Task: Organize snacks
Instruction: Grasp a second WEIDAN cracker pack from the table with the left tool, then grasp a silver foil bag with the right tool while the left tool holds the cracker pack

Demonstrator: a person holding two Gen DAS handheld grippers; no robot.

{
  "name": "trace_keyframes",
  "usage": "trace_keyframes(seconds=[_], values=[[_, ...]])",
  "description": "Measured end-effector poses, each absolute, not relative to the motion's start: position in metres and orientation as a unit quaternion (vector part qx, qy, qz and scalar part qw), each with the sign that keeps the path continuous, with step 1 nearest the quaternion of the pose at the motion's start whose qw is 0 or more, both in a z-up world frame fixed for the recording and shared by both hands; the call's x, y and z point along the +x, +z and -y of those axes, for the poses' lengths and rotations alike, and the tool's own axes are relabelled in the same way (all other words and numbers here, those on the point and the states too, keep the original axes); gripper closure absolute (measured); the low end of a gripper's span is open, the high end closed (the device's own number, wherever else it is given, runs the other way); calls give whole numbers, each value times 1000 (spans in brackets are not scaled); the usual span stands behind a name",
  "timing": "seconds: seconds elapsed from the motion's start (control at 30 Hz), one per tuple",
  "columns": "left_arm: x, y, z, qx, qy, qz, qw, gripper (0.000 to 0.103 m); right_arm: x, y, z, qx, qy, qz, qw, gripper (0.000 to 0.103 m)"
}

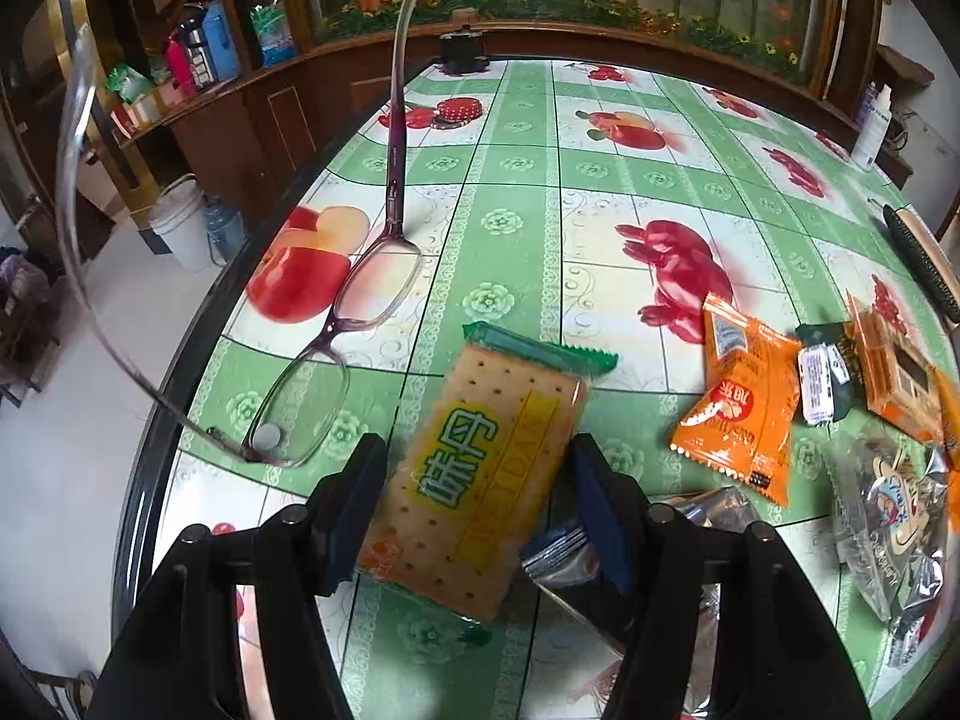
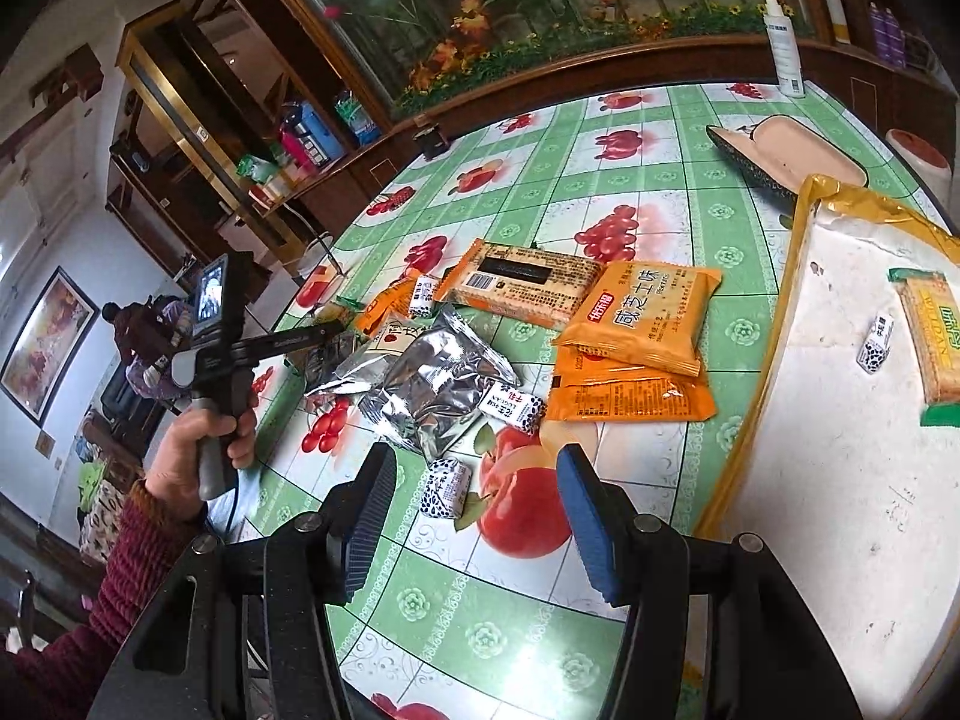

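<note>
The cracker packet [image 1: 480, 468] is seen between the parted jaws of the left gripper [image 1: 477, 510], near the table's [image 1: 528, 222] left edge; whether the pads press it cannot be told. The right gripper [image 2: 468, 516] is held open and empty above a small wrapped candy [image 2: 445, 487]. The nearby glasses [image 1: 336, 330] could be knocked off the edge by a careless sweep. The white tray [image 2: 840, 480] is cut off at the frame; the packet's lower end is hidden.
</note>
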State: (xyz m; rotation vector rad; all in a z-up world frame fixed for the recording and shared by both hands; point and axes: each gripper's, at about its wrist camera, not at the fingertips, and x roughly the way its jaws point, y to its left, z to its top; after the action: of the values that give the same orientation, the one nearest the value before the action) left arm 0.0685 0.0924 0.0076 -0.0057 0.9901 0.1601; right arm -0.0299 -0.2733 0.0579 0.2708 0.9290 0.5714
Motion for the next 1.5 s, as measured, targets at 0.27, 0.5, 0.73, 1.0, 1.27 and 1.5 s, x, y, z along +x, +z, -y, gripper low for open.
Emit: trace_keyframes(seconds=[0.27,0.5,0.73,1.0,1.27,1.5], values=[[33,10,-56,-6,50,-470,881,57,-30,52,275,143,272,-447,840,43],[-13,10,-5,-9,-7,-472,882,57,-34,47,274,144,276,-451,836,43],[-41,14,-10,-38,-28,-468,882,57,-39,46,267,140,281,-453,834,43],[-46,13,-48,-66,-2,-460,886,57,-43,43,246,127,295,-460,828,43],[-46,13,-56,-83,-4,-454,887,57,-42,39,219,110,328,-465,815,43],[-48,13,-62,-99,-4,-450,887,57,-43,35,183,72,365,-473,799,38]])
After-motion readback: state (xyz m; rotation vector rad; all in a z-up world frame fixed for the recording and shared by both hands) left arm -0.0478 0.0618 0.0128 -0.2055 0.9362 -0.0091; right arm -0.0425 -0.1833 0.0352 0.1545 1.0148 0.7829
